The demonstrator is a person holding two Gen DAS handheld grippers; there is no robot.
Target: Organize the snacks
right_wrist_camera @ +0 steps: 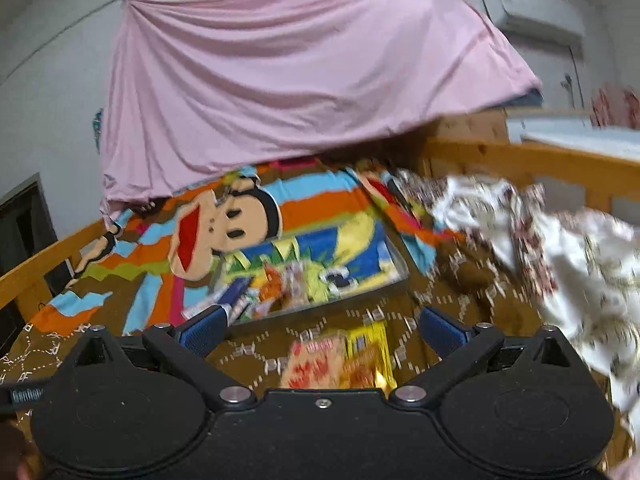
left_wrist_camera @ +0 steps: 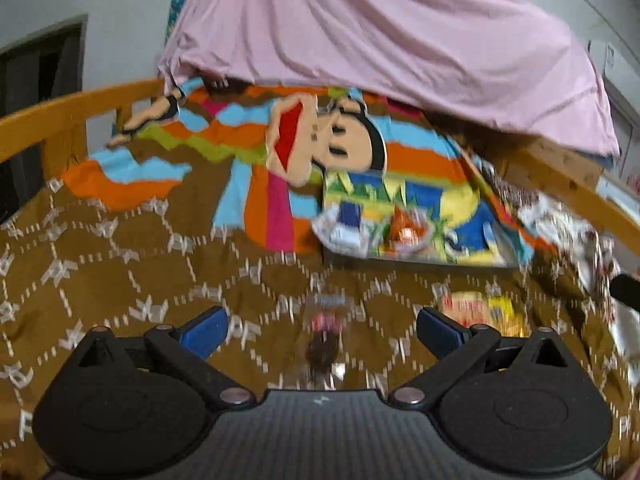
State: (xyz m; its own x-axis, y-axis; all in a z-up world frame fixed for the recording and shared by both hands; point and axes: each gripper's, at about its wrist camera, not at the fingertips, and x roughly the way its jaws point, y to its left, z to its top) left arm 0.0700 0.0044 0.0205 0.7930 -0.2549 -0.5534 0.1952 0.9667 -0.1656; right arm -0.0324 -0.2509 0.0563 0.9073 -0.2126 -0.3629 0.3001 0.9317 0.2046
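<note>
**Snack sorting on the bed: both tools open, two packets still loose**

**Scene, largest first.** A pink sheet (right_wrist_camera: 280, 80) hangs over the far end of the bed (left_wrist_camera: 100, 248), which is covered by a brown patterned spread with a bright cartoon panel. A wooden rail (left_wrist_camera: 60, 116) runs around the bed. A crumpled white printed cloth (right_wrist_camera: 560, 248) lies on the right-hand side.

**Collection point.** A shallow tray (left_wrist_camera: 472, 216) with a blue-and-yellow printed base sits near the middle of the bed. Several snack packets (left_wrist_camera: 384, 228) are piled in its near-left part; blur prevents counting them.

**Loose items.** A yellow-and-pink packet (right_wrist_camera: 340, 360) lies on the spread just in front of the tray, directly between the fingers of the right tool (right_wrist_camera: 322, 330). A small clear-wrapped snack (left_wrist_camera: 326, 332) with a dark content lies between the fingers of the left tool (left_wrist_camera: 322, 330).

**Tool state.** Both tools stand with fingers wide apart, holding nothing. Each hovers over its own item.

**Hazards (judgement).**
- Both views are smeared by motion. Closing while moving this quickly may cause the fingers to miss or push the packet.
- The spread is soft. A low approach could pinch fabric with the wrapper and drag the cover.
- The clear wrapper looks slick and thin; a shallow grip may slip.
- The yellow-and-pink packet may be two overlapping packs; one could drop in transit.
- The tray lies close ahead; a long forward stroke could nudge it.
</note>
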